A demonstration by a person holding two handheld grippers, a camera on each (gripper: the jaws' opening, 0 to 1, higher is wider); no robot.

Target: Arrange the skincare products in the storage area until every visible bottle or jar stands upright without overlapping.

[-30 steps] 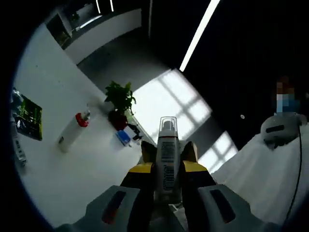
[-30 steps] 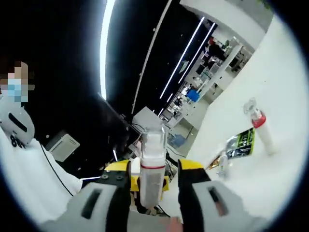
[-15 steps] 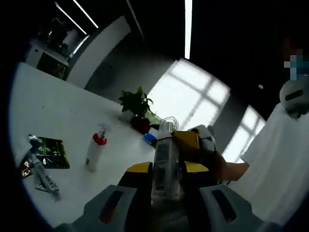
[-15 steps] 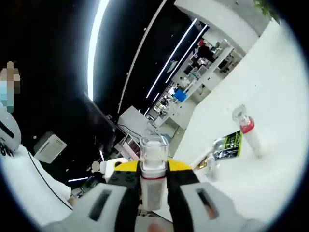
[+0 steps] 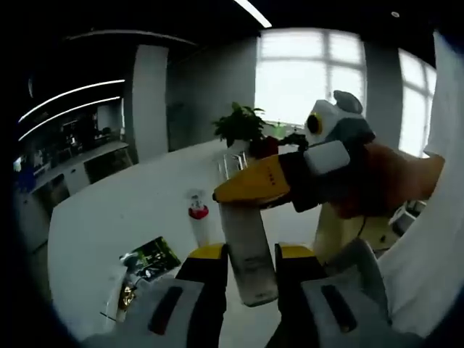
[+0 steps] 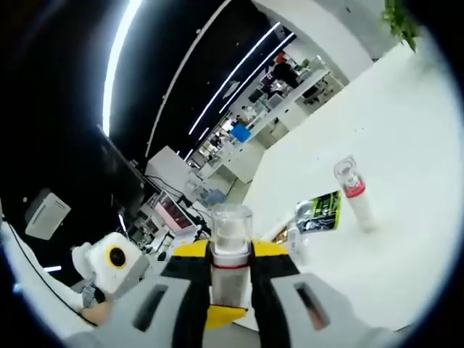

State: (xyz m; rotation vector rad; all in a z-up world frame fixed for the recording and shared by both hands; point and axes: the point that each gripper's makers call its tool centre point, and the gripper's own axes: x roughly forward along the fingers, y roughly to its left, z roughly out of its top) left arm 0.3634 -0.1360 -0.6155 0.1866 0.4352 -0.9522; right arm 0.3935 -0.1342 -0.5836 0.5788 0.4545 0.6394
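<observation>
Above the white table (image 5: 109, 217), both grippers (image 5: 250, 254) (image 6: 230, 254) clamp 1 bottle (image 5: 248, 250).

Legible text: none. Green sachet (image 5: 151, 255) on white table (image 5: 109, 217) carries print, too small/blurred to read. Red-collared bottle (image 6: 353, 193) and held bottle (image 5: 247, 250): no readable label.

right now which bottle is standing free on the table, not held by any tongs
The red-collared bottle with the clear cap, standing upright on the white table beside the green packet. The other two bottles are each clamped in tongs: one in the left, one in the right.
</observation>
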